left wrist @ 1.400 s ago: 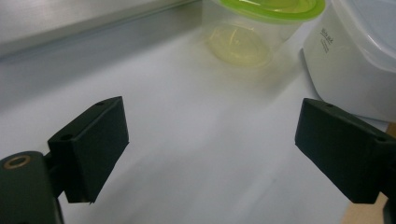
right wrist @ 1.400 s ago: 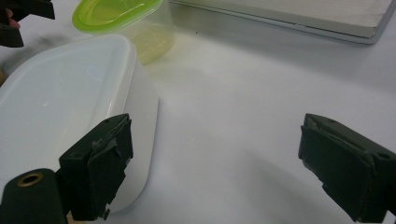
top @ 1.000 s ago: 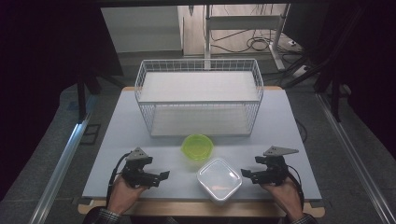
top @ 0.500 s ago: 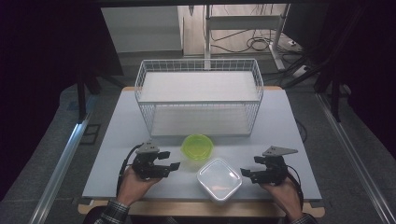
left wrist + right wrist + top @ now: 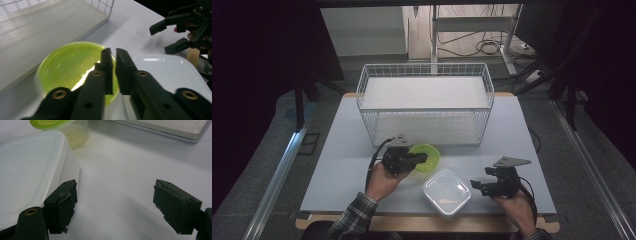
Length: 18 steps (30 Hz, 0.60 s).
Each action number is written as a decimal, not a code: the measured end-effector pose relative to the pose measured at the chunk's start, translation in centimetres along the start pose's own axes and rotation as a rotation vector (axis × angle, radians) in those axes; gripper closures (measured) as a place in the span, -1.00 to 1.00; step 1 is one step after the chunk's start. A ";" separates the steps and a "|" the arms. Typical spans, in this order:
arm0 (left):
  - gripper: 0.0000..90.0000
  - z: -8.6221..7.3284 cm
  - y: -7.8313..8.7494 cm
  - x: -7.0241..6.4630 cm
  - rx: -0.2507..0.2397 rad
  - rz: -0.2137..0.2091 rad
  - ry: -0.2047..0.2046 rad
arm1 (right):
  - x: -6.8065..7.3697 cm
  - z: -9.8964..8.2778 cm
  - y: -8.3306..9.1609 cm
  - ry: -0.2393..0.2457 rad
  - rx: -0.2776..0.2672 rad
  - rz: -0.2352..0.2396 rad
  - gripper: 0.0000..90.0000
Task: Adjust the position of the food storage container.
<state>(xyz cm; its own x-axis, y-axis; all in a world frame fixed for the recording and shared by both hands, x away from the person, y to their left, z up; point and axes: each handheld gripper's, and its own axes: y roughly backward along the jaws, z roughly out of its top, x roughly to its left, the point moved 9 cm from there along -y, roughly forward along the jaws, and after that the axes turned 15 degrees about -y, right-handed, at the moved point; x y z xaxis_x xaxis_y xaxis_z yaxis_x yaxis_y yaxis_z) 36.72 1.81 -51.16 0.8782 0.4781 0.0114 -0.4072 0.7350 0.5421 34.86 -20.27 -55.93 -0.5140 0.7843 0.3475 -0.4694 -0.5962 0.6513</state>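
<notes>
Left gripper point(image 5: 421, 159): fingers point(image 5: 108, 65) just closed, pinching the near rim of the green bowl point(image 5: 427, 156), a thin slit between the tips. Right gripper point(image 5: 477, 185): fingers point(image 5: 62, 202) spread wide, nothing held, just at 3 o'clock of the white lidded container point(image 5: 446, 190), left finger beside its wall. Bowl at 11 o'clock of the container, near it. Wire basket point(image 5: 426, 107) at 12 o'clock on the pale grey desk point(image 5: 342, 150). Beyond: dark floor, cables, metal rails.

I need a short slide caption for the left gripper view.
Left tool, jaws nearly shut, above the green tub, beside the white box.
</notes>
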 end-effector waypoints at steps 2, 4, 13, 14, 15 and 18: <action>1.00 0.4 -1.1 -0.1 0.011 -0.016 -0.008 | 0.0 0.0 0.0 0.001 0.004 -0.004 -0.56; 1.00 0.7 -2.3 -0.3 0.023 -0.027 -0.020 | 0.0 -0.1 -0.1 0.003 0.010 -0.004 -0.56; 1.00 0.8 -6.1 -0.6 0.112 -0.011 -0.073 | -0.1 -0.2 -0.2 0.005 0.014 -0.006 -0.57; 1.00 0.7 -6.3 -0.6 0.125 -0.005 -0.077 | -0.1 -0.3 -0.2 0.003 0.016 -0.005 -0.57; 1.00 0.6 -6.5 -0.5 0.133 0.002 -0.077 | -0.1 -0.3 -0.3 0.003 0.017 -0.007 -0.57; 1.00 0.4 -6.4 -0.2 0.130 -0.002 -0.056 | -0.1 -0.3 -0.3 0.001 0.019 -0.008 -0.57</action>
<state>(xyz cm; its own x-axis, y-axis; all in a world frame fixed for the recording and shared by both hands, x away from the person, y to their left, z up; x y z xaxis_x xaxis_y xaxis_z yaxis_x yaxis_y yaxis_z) 39.22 -3.20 -54.32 0.8931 0.4464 0.0545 -0.3722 0.6657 0.6467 34.83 -20.26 -56.38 -0.5107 0.7890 0.3415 -0.4596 -0.5862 0.6672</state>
